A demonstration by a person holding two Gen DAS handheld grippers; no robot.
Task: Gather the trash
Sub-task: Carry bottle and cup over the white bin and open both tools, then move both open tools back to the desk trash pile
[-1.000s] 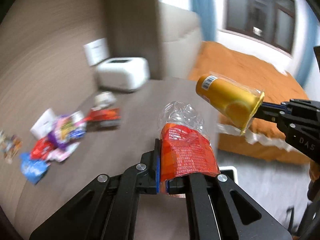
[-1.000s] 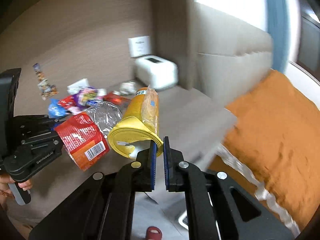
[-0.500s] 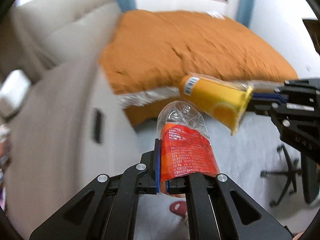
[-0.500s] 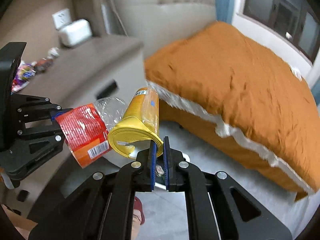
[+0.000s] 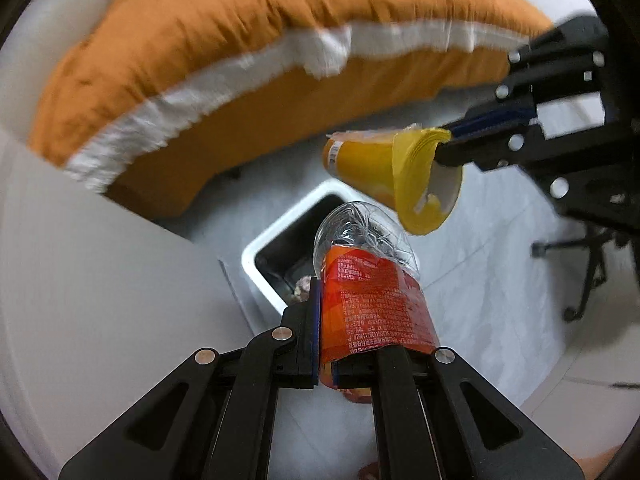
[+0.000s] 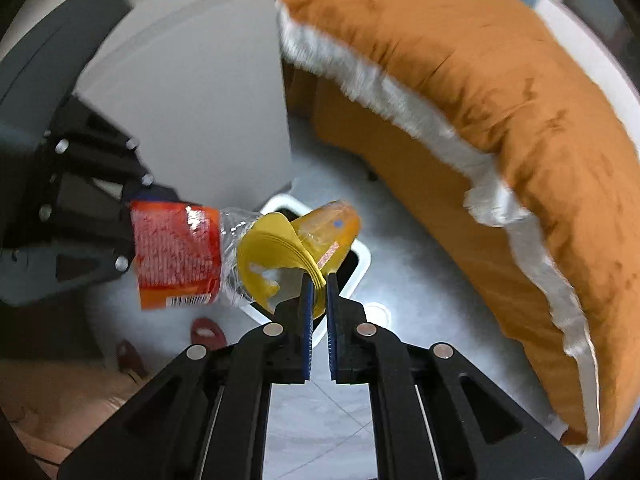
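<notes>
The crushed clear bottle with the red label (image 5: 372, 300) sits clamped in the left gripper (image 5: 326, 344), hanging over the white-rimmed bin (image 5: 256, 256) on the floor. The yellow cup (image 6: 296, 248), torn at its rim, is pinched by that rim in the right gripper (image 6: 318, 300), at about two o'clock from the bottle in the left wrist view and nearly touching it. The bin's dark opening lies below both. To drop cleanly, I would centre each piece over the opening, tilt it mouth-down, then release one at a time so they don't knock each other onto the floor beside the orange bed (image 5: 224, 40).
</notes>
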